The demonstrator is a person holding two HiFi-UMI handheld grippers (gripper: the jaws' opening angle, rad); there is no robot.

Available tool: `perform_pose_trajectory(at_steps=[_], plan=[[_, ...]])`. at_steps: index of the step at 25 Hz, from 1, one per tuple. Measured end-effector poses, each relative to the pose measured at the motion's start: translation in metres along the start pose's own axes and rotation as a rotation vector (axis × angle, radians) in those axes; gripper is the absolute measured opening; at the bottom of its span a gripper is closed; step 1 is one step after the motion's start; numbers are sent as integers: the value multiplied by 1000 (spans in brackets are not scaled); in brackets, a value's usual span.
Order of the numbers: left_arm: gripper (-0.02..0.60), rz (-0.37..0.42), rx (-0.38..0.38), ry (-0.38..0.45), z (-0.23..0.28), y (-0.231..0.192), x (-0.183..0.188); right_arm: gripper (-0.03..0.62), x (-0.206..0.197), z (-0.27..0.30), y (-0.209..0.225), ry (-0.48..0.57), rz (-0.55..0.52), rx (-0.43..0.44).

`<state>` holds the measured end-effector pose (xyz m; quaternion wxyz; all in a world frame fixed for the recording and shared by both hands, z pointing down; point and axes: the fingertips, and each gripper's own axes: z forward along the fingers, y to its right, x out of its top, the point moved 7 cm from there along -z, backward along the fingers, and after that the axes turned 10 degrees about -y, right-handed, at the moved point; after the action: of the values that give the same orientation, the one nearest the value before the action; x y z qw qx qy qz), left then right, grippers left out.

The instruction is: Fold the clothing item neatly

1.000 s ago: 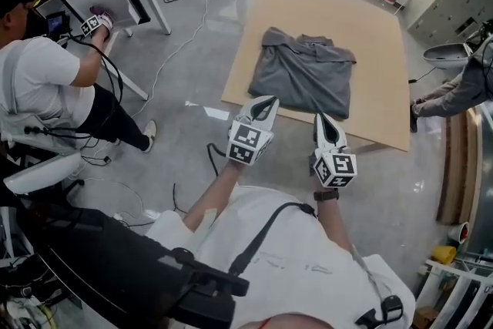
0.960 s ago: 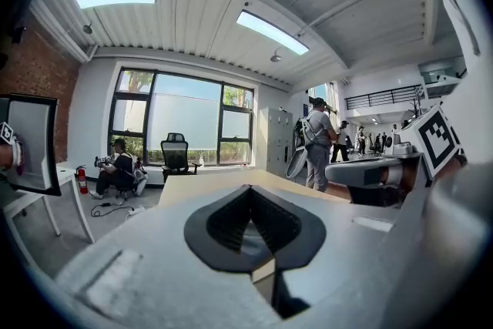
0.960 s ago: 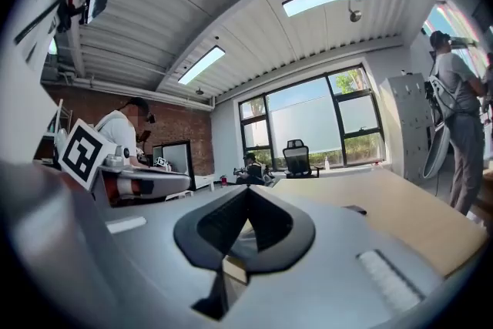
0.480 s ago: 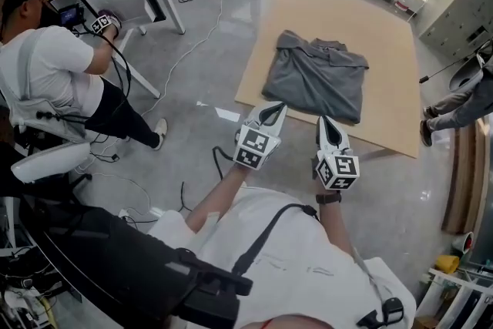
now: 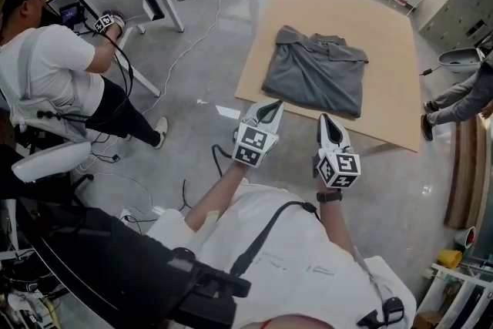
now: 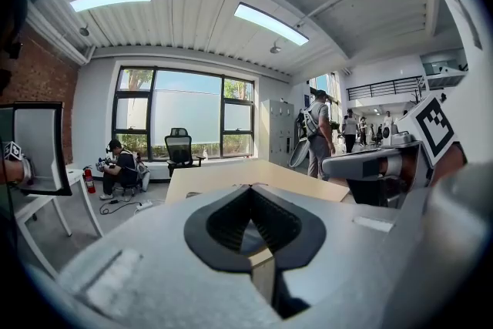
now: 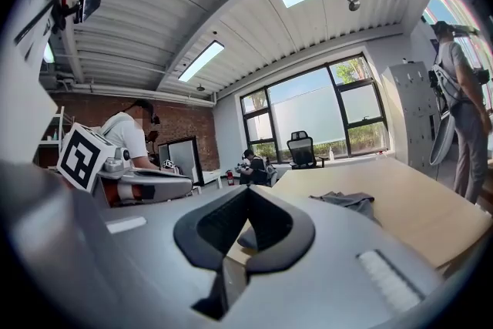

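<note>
Head view: grey shirt [image 5: 316, 79] lies folded on the bench [image 5: 385, 19], in the near-left part, collar toward the far edge, hem just inside the near edge. Left hand-held gripper [image 5: 269, 107] and right hand-held gripper [image 5: 324, 122] are both held off the near edge over the floor [image 5: 192, 50], side by side, apart from the shirt, not touching it. Both have jaws pressed together, nothing between them; each gripper view confirms this. Left gripper view: the gripper's own body blocks the near bench, so the shirt can't be made out, only the far bench top. Right gripper view: only a thin strip of shirt shows past the body. Seated person [image 5: 54, 73] at left by a desk. Another person [image 5: 466, 92] at the right is cut off by the frame.
</note>
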<state>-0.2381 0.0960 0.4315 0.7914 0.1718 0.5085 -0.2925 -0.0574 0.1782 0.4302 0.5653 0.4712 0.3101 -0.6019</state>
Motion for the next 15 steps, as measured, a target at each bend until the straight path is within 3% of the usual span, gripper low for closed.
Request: perform_pose_trajectory(at_steps=[15], plan=[[2, -42, 24, -40, -9, 4, -5, 2, -2, -12, 3, -3, 22, 9]])
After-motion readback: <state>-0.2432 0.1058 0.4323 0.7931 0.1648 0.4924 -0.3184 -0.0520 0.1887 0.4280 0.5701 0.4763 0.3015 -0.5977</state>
